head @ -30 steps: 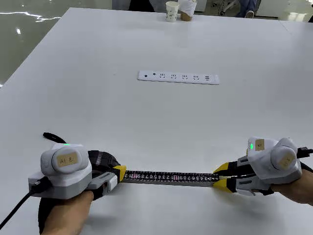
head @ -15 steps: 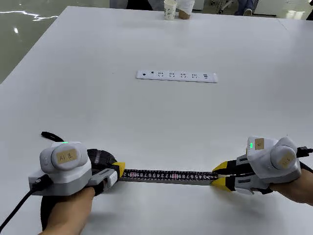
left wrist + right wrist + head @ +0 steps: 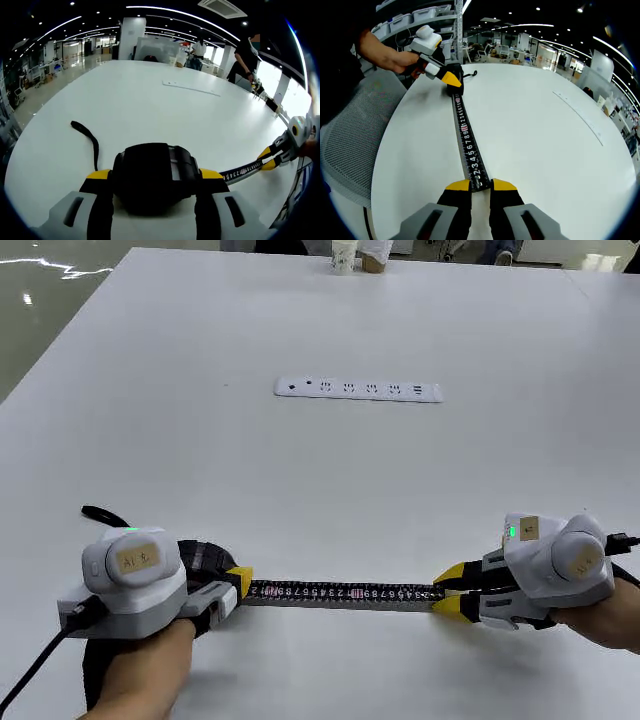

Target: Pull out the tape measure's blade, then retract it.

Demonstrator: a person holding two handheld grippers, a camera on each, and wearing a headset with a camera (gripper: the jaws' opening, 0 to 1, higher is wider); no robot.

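Note:
My left gripper (image 3: 232, 589) is shut on the black tape measure case (image 3: 204, 562) at the near left of the table; in the left gripper view the tape measure case (image 3: 153, 173) sits between my yellow-tipped jaws. The dark blade (image 3: 340, 592) with white numbers runs flat to the right, low over the table. My right gripper (image 3: 447, 590) is shut on the blade's end; in the right gripper view the blade (image 3: 466, 136) runs from my right gripper (image 3: 476, 185) toward the case (image 3: 455, 76). A black wrist strap (image 3: 89, 140) lies on the table behind the case.
A white power strip (image 3: 357, 390) lies across the middle of the white table (image 3: 330, 470). Paper cups (image 3: 344, 255) stand at the far edge. A grey mesh chair (image 3: 355, 145) is beside the table's near edge. People stand beyond the far end (image 3: 245, 55).
The blade's visible span between the grippers has grown slightly as my right gripper drew a little away. The head camera has tilted, shifting the power strip and cups upward.

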